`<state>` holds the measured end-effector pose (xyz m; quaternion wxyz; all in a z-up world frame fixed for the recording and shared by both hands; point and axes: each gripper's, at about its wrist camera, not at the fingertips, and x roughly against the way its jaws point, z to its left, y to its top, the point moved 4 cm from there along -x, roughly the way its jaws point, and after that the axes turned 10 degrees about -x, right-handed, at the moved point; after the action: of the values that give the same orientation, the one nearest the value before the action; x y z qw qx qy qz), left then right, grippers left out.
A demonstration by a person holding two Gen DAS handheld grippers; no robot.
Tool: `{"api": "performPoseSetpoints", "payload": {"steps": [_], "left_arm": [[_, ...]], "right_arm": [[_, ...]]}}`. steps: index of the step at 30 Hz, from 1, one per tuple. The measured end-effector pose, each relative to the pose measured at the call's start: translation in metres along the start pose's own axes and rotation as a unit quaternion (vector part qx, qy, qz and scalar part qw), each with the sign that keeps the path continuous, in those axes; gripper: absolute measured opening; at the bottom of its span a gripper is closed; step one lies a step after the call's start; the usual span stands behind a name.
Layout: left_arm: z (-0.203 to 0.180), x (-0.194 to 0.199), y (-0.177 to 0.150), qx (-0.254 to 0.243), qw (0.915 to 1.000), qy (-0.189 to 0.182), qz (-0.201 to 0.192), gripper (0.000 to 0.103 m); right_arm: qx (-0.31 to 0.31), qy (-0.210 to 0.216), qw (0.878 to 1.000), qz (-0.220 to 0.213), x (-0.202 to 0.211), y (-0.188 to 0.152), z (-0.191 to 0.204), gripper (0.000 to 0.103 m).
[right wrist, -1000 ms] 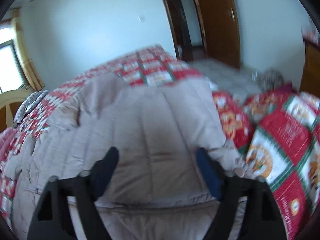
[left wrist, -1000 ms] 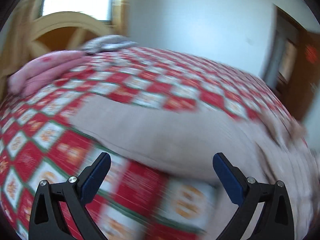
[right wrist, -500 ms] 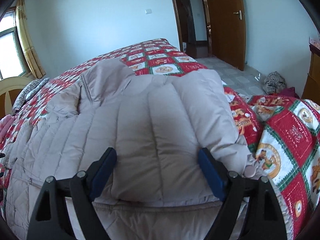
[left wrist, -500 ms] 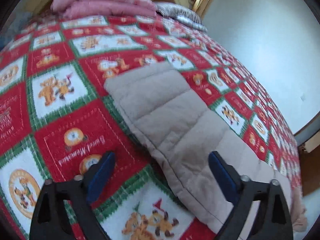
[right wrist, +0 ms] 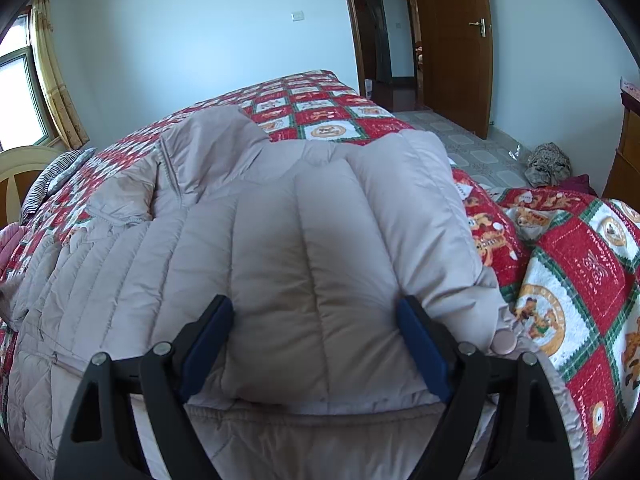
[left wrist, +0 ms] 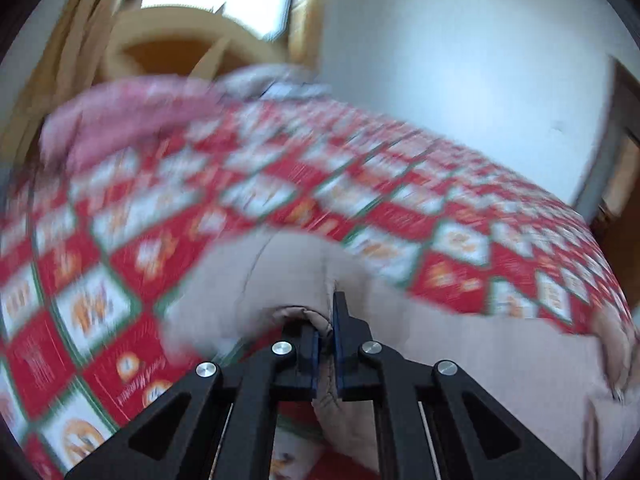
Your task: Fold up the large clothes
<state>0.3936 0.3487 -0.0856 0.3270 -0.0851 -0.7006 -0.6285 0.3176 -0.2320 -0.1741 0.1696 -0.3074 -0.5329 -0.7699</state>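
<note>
A large beige quilted down jacket [right wrist: 304,256] lies spread on a bed with a red, white and green patchwork quilt [right wrist: 576,288]. In the right wrist view one sleeve is folded across the jacket's body, and my right gripper [right wrist: 316,320] is open with its blue pads on either side of that sleeve. In the blurred left wrist view my left gripper [left wrist: 327,340] is shut on a pinch of the jacket's other sleeve [left wrist: 280,280], which bunches up between the pads. The jacket's collar and hood [right wrist: 212,140] lie toward the far side.
A pink pillow [left wrist: 132,116] and a cream headboard [left wrist: 180,44] are at the head of the bed under a window. A brown wooden door [right wrist: 456,40] and tiled floor with a bundle of cloth [right wrist: 548,164] lie to the right of the bed.
My left gripper went from wide open over the sleeve to shut on it, and its view swung toward the headboard. My right gripper stays open over the folded sleeve.
</note>
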Motion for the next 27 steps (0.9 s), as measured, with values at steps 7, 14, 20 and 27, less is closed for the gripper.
{"api": "performPoseSetpoints", "payload": {"steps": [7,14,20,27], "left_arm": [[-0.154,0.125,0.021,-0.196,0.9632,-0.118,-0.142,0.005],[-0.288,0.168,-0.059,-0.318,0.9142,-0.21,-0.139,0.005],[-0.356,0.162,-0.139,-0.405,0.8797,-0.235,-0.083,0.006],[-0.359,0.171,-0.165,-0.444,0.8573,-0.258,-0.037,0.068]], "right_arm": [[-0.004,0.002,1.0,0.0,-0.001,0.0,0.001,0.087],[-0.008,0.005,1.0,0.002,-0.002,0.0,0.001,0.087],[-0.01,0.006,1.0,0.005,-0.004,-0.001,0.001,0.087],[-0.011,0.007,1.0,0.009,-0.006,-0.001,0.002,0.089]]}}
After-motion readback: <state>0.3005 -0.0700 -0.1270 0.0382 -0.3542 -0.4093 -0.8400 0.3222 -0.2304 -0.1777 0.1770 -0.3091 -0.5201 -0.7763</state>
